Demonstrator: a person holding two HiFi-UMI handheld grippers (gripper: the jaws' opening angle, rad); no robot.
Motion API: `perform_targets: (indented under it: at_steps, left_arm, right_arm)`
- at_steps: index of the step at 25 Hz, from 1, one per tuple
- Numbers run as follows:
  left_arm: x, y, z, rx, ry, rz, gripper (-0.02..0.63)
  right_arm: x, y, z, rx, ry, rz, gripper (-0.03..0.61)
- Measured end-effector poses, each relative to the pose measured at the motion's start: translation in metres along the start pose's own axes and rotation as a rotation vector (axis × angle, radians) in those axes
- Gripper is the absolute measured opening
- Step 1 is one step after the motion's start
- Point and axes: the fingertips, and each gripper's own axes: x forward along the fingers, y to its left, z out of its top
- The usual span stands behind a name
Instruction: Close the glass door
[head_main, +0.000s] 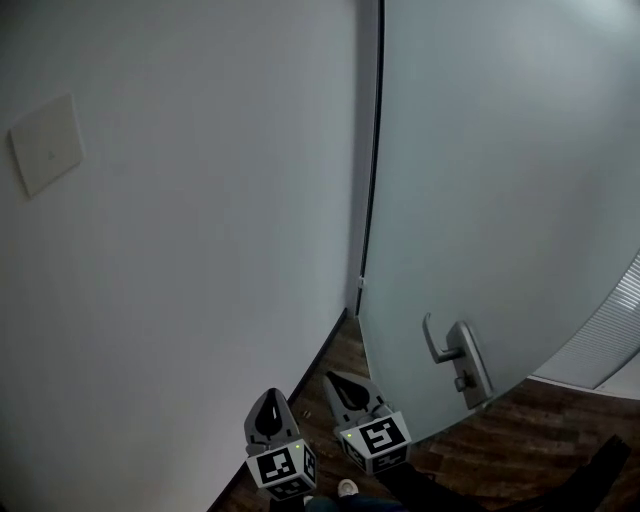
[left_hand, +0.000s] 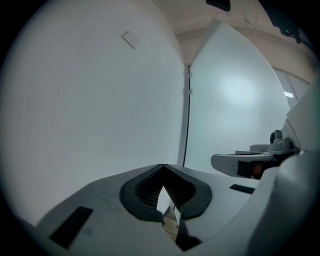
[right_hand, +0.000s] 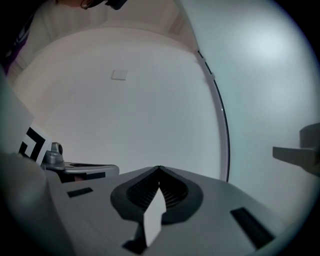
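Head view, glass door (head_main: 500, 180) near right hand-held gripper (head_main: 338, 382)

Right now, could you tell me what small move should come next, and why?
Probably carry the right hand-held gripper to the lever handle on the glass door: its jaws are shut on nothing, and it hangs short of the door.

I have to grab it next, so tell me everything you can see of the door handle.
The door handle is a silver-grey lever, metal by its look, on an upright plate with a lock cylinder below. It is mounted on the frosted glass door near its edge. Nothing touches it; the shut left gripper and right gripper sit apart to its left.
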Motion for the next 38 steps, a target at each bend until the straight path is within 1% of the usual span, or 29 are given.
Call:
perform_targets:
  at_steps: [4,9,15,18,20,24,28,31,33,38]
  left_arm:
    - [0.023,-0.03,0.005,0.01,0.007,-0.101,0.0]
    - [0.053,-0.068,0.004,0.024,0.032,-0.246,0.0]
    - [0.09,-0.102,0.014,0.044,0.02,-0.409,0.0]
    - [0.099,-0.119,0.019,0.059,0.021,-0.497,0.0]
    - [0.101,-0.13,0.019,0.063,0.031,-0.556,0.0]
    - [0.104,-0.156,0.011,0.078,0.052,-0.679,0.0]
    - [0.104,-0.174,0.0,0.082,0.075,-0.758,0.0]
    - [0.095,-0.193,-0.009,0.083,0.093,-0.833,0.0]
    - [0.088,-0.205,-0.012,0.084,0.1,-0.872,0.0]
    - [0.068,-0.239,-0.011,0.095,0.11,-0.95,0.0]
  right_arm:
    - [-0.012,-0.032,0.0,0.011,-0.011,-0.088,-0.009]
    - [-0.02,-0.064,0.004,0.024,-0.018,-0.227,-0.009]
    - [-0.024,-0.091,0.011,0.042,-0.015,-0.383,-0.009]
    - [-0.028,-0.098,0.012,0.045,-0.032,-0.452,-0.009]
    - [-0.032,-0.099,0.01,0.036,-0.05,-0.485,-0.009]
    - [-0.05,-0.111,-0.001,0.055,-0.041,-0.602,-0.009]
    - [-0.068,-0.121,-0.007,0.101,-0.023,-0.712,-0.009]
    - [-0.087,-0.122,-0.015,0.098,-0.025,-0.781,-0.009]
    - [-0.103,-0.122,-0.016,0.114,-0.013,-0.832,-0.009]
    - [-0.133,-0.128,-0.016,0.097,-0.039,-0.875,-0.009]
